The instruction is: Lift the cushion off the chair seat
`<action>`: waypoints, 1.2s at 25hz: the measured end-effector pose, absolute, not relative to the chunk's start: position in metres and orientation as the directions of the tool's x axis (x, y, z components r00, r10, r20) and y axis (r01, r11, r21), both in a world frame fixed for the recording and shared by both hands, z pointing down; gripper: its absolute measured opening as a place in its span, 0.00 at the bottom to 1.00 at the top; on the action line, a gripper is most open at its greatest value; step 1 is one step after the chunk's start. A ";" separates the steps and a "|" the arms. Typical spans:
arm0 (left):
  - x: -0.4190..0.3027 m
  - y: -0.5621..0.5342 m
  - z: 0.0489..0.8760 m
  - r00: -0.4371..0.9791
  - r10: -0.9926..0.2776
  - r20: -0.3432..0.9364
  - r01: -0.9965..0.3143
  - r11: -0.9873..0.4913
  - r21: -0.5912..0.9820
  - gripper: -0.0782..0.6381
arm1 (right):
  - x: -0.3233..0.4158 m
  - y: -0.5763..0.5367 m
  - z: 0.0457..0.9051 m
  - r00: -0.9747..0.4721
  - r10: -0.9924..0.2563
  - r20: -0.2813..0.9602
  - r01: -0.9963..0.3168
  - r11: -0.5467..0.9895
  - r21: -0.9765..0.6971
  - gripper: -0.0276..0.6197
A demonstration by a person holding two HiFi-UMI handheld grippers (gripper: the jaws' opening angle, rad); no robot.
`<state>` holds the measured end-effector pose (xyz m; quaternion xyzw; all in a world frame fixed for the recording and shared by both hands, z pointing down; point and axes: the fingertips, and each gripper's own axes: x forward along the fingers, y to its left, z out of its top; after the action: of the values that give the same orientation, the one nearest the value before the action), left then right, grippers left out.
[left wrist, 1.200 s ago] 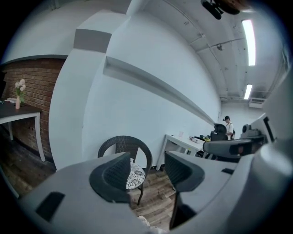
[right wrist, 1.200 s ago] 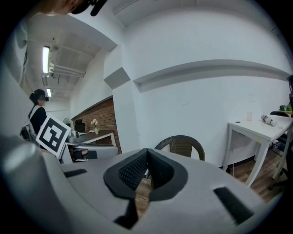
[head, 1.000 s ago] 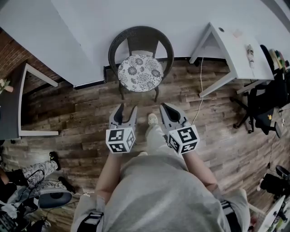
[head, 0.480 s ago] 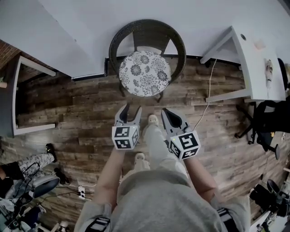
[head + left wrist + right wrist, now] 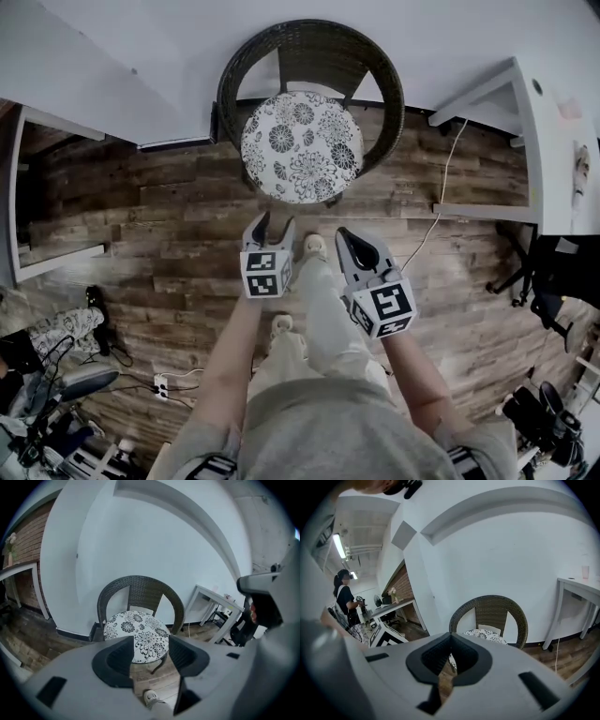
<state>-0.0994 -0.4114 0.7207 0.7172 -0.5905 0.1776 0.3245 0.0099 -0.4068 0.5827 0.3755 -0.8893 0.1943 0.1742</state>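
— Whereabouts of the floral cushion [image 5: 302,147]?
— Flat on the seat of the wicker chair [image 5: 314,52], untouched, ahead of both claws.
— And those?
— Left gripper [image 5: 275,221] spread, probably readied for the cushion's edge; right gripper [image 5: 345,234] pinched closed on nothing.

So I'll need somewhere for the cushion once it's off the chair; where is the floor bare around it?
The wooden floor left of the chair, up to the wall, is bare, as is the strip in front of the cushion. Right of the chair a cable trails beside the white table. Lower left is crowded: a power strip, cords and gear.
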 end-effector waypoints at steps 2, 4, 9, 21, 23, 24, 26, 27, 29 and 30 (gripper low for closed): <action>-0.101 -0.420 0.746 0.239 -0.711 0.661 -0.963 -0.085 0.257 0.41 | 0.007 -0.414 0.597 -0.655 -0.591 0.471 -0.736 0.640 -0.220 0.04; -0.102 -0.427 0.769 0.232 -0.690 0.686 -0.965 -0.074 0.253 0.42 | 0.006 -0.420 0.610 -0.654 -0.581 0.484 -0.735 0.639 -0.227 0.04; -0.105 -0.439 0.822 0.196 -0.651 0.733 -0.975 -0.051 0.215 0.42 | 0.008 -0.427 0.641 -0.656 -0.554 0.513 -0.733 0.630 -0.257 0.04; -0.114 -0.459 0.914 0.169 -0.573 0.802 -0.984 -0.046 0.175 0.42 | 0.004 -0.433 0.709 -0.665 -0.478 0.574 -0.721 0.611 -0.327 0.04; -0.116 -0.462 0.926 0.164 -0.563 0.810 -0.985 -0.048 0.166 0.42 | 0.004 -0.433 0.718 -0.664 -0.469 0.582 -0.721 0.607 -0.334 0.04; -0.117 -0.463 0.932 0.160 -0.556 0.816 -0.986 -0.051 0.158 0.42 | 0.005 -0.433 0.722 -0.664 -0.467 0.585 -0.722 0.604 -0.338 0.04; -0.118 -0.464 0.945 0.152 -0.540 0.828 -0.988 -0.063 0.140 0.42 | 0.007 -0.433 0.730 -0.662 -0.463 0.590 -0.725 0.594 -0.348 0.04; -0.118 -0.464 0.950 0.149 -0.532 0.834 -0.989 -0.070 0.132 0.42 | 0.008 -0.434 0.734 -0.661 -0.461 0.592 -0.727 0.589 -0.353 0.05; -0.118 -0.465 0.959 0.142 -0.517 0.844 -0.990 -0.079 0.118 0.42 | 0.007 -0.434 0.739 -0.662 -0.454 0.597 -0.727 0.583 -0.363 0.05; -0.118 -0.465 0.962 0.138 -0.512 0.848 -0.990 -0.081 0.112 0.42 | 0.006 -0.434 0.741 -0.663 -0.449 0.598 -0.725 0.583 -0.367 0.04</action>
<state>-0.1177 -0.4653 0.9622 0.6591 -0.5700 0.3257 0.3668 0.0059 -0.4344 0.7407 0.3414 -0.8600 0.3035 0.2274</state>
